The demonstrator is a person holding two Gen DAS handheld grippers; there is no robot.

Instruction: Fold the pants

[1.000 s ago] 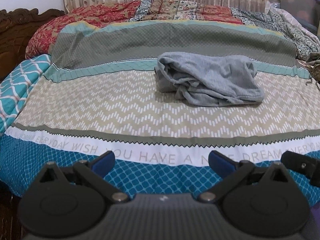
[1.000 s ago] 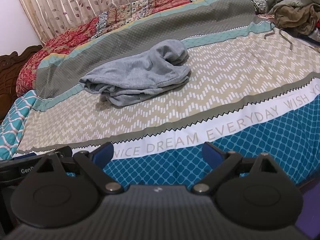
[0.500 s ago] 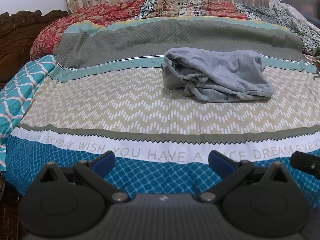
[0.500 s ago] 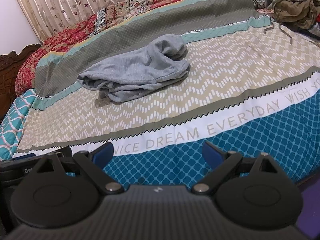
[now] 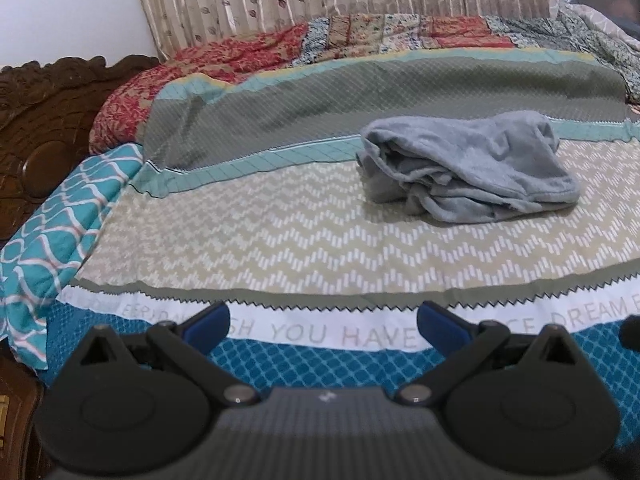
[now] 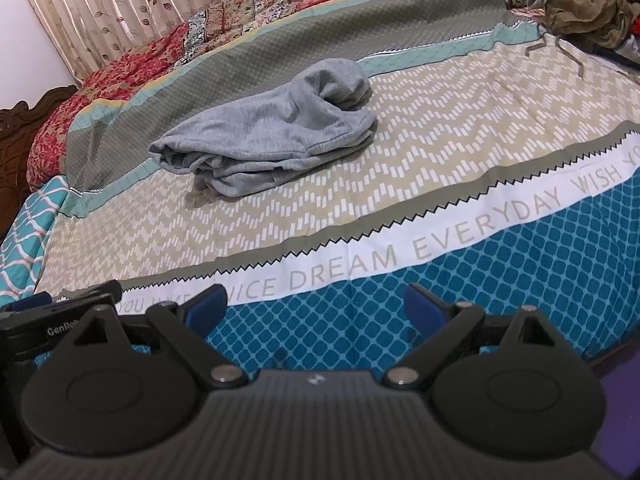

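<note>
At the far left, a carved dark wooden headboard (image 5: 36,128) stands against the wall, with a teal lattice-print pillow (image 5: 52,232) just beside it at the edge of the bed (image 5: 280,240). The left tool (image 5: 323,328) hangs low over the bed's near edge, above the teal band of the patterned bedspread (image 6: 440,184), its blue-padded fingers spread wide with nothing between them; held back like this, it keeps the whole bedspread in sight. Further right, the grey pants (image 5: 472,168) lie near the middle of the bed on the beige zigzag band, well apart from both tools. They sit as a loose, lumpy bundle: layers doubled over each other, rumpled edges showing at the left end, one end bulging up in the right wrist view (image 6: 272,136). That heap would fit a garment dropped down for folding, or a rough fold just let go; the pictures do not settle which. The right tool (image 6: 312,308) hovers beside the left one at the same near edge, also gaping wide and empty. At the far right a pile of olive clothes (image 6: 580,4) rests on the bed, clear of the pants.
</note>
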